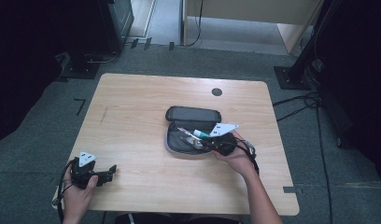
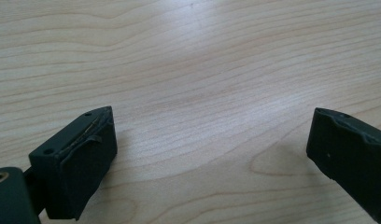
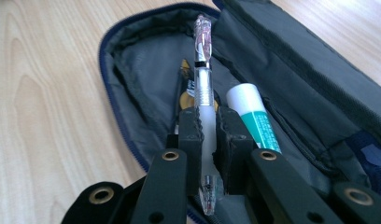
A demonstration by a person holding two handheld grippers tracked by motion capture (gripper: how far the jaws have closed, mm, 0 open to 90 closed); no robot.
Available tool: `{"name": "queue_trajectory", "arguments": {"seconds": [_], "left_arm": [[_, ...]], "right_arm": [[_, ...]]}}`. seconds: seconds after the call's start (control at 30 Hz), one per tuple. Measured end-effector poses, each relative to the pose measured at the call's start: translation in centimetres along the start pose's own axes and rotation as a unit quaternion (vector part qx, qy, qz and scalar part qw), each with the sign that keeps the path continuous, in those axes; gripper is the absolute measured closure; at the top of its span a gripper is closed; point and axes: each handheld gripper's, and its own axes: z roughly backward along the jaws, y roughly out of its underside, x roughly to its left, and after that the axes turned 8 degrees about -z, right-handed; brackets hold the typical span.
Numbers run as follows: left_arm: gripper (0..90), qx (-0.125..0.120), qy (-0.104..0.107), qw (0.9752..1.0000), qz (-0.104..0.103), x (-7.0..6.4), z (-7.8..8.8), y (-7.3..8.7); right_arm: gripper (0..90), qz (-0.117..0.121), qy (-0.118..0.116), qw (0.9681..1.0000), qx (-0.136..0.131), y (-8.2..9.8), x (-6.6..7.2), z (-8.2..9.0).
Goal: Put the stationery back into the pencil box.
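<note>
1. High view: the open pencil case (image 1: 191, 130) lies just right of the counter's (image 1: 132, 116) centre. The right hand-held gripper (image 1: 216, 142) hovers at its 4 o'clock edge; the left hand-held gripper (image 1: 107, 173) rests idle at 7 o'clock.
2. Left gripper view: jaws stand wide apart over bare counter (image 2: 202, 70), holding nothing.
3. Right gripper view: the jaws clamp a clear pen (image 3: 203, 98) above the case (image 3: 146, 70), a glue stick (image 3: 254, 119) at 3 o'clock. Judged: pen gripped, not yet released inside.
</note>
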Motion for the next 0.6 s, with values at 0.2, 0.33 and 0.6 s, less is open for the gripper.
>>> {"name": "queue_trajectory", "arguments": {"seconds": [0.2, 0.33, 0.6], "left_arm": [[1.9, 0.008, -0.012, 0.9998, -0.012, -0.39, -0.18, -0.12], [1.9, 0.008, -0.012, 0.9998, -0.013, -0.38, -0.17, -0.12], [1.9, 0.008, -0.012, 0.9998, -0.012, -0.39, -0.18, -0.12]], "right_arm": [[81.2, -0.004, 0.005, 1.0, 0.006, 0.15, -0.45, -0.57], [80.9, -0.006, 0.005, 0.9999, 0.011, 0.23, -0.48, -0.86], [66.2, -0.026, 0.005, 0.9996, 0.005, 0.36, -0.23, -0.83]]}}
